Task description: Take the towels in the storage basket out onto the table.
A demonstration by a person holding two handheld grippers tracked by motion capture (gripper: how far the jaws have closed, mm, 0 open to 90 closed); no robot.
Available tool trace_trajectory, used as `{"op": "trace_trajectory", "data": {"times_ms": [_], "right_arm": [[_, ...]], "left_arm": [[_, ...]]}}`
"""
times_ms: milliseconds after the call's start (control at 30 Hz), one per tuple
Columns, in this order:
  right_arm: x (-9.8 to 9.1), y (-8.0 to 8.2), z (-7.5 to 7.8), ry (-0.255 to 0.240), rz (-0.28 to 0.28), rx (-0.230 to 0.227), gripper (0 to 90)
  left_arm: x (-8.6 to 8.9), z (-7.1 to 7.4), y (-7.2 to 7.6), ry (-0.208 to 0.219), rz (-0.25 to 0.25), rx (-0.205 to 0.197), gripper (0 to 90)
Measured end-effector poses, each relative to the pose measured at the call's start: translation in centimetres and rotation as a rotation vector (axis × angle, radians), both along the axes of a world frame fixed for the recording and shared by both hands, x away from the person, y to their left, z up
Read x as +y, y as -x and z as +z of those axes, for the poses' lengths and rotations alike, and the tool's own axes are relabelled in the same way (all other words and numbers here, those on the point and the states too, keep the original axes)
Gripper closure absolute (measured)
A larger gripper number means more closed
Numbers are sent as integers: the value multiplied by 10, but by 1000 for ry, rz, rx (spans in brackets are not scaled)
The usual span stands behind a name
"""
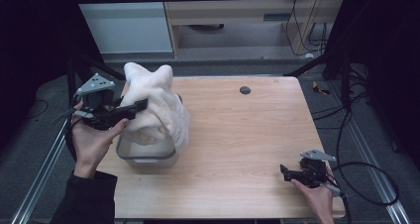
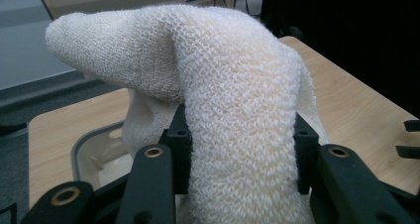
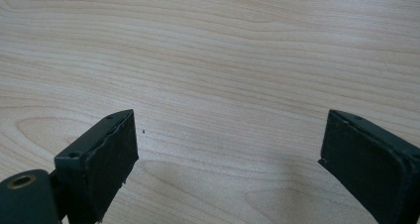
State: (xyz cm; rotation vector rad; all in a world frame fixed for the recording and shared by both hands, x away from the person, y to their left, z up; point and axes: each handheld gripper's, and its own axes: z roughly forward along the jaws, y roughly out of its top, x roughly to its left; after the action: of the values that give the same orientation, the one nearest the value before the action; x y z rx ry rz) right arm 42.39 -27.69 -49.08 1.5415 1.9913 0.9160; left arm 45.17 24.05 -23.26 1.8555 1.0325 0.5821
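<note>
High view: left hand-held gripper point(image 1: 132, 106) sits left of centre in the frame, jaws pointing right and pinching a cream towel point(image 1: 157, 102). The towel hangs over a grey tub point(image 1: 144, 157) at the left side of the counter point(image 1: 237, 144). Its long axis runs roughly up-down in the frame: two rounded lobes stick up at the top, near the counter's far edge, and the rest drapes down and right over the tub's right rim. Bottom end of the towel is inside or against the tub; can't tell which. Right hand-held gripper point(image 1: 285, 172) is at the lower right of the frame, low over the counter, pointing left, well apart from towel and tub. A small dark disc point(image 1: 244, 90) sits near the counter's far edge, upper centre.

Left gripper view: left hand-held gripper point(image 2: 237, 149) jaws rise from the bottom edge with a thick fold of the towel point(image 2: 233, 100) clamped between them. The fold runs vertically up through the middle of the frame, then bends over to the upper left, ending in a blunt rounded tip. The tub point(image 2: 94, 154) shows at lower left, behind the towel, with pale cloth inside. Counter point(image 2: 356, 110) runs off to the right.

Right gripper view: right hand-held gripper point(image 3: 228, 149) jaws spread wide at lower left and lower right, nothing between them. Bare wood of the counter point(image 3: 223, 60) behind.
</note>
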Motion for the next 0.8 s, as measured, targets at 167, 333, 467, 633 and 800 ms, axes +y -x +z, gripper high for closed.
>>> {"op": "trace_trajectory", "data": {"times_ms": [167,333,467,633,800], "right_arm": [[0,1,1,-6,-1,-1,75],[0,1,0,-1,2,-6,75],[-1,1,1,-10,3,-7,77],[-1,1,1,-8,3,-14,78],[-2,1,1,-1,5,-20,78]], "left_arm": [[-15,2,-1,-14,-35,4,579],[-31,1,-3,-25,-61,11,579],[-44,0,-5,-27,-87,17,579],[-61,-1,-6,-34,-121,14,579],[-78,-4,-9,-36,-148,19,579]]}}
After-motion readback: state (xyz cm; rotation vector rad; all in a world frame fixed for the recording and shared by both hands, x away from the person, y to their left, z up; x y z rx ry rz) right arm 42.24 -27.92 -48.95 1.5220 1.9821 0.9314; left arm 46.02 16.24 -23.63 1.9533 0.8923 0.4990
